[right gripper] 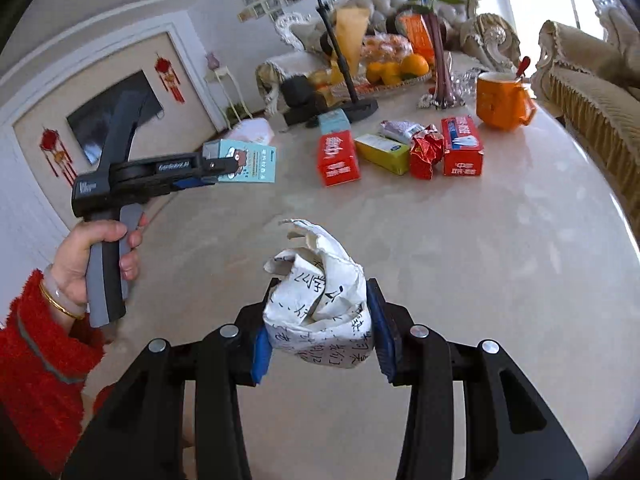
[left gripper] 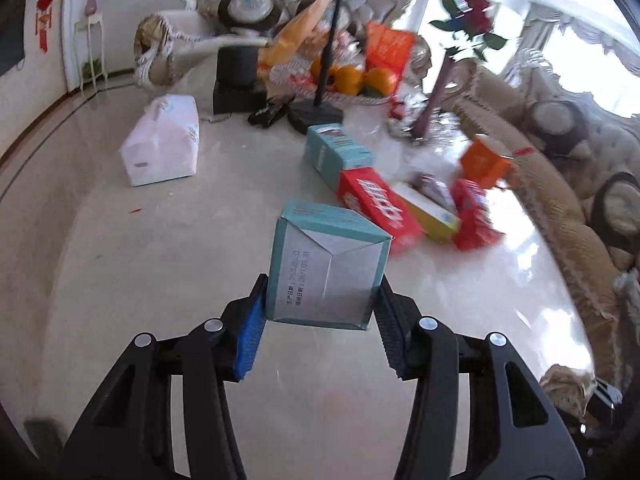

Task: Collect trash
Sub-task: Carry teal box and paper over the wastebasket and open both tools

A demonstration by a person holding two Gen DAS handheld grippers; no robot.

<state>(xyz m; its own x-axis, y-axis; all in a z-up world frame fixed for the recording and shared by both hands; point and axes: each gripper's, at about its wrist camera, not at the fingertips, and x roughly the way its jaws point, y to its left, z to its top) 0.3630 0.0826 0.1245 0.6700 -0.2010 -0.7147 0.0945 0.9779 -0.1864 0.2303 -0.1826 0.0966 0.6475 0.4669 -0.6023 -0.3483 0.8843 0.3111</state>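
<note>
boxes on table | mug behind them

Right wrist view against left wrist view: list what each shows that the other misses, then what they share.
Only the right wrist view: the crumpled paper pinched by the right gripper, the person's hand and red sleeve, the wall TV.

Only the left wrist view: the teal carton's silver end panel, between the left gripper fingers.

Both: that teal carton, the red box, the orange mug, the oranges, the marble table.
</note>
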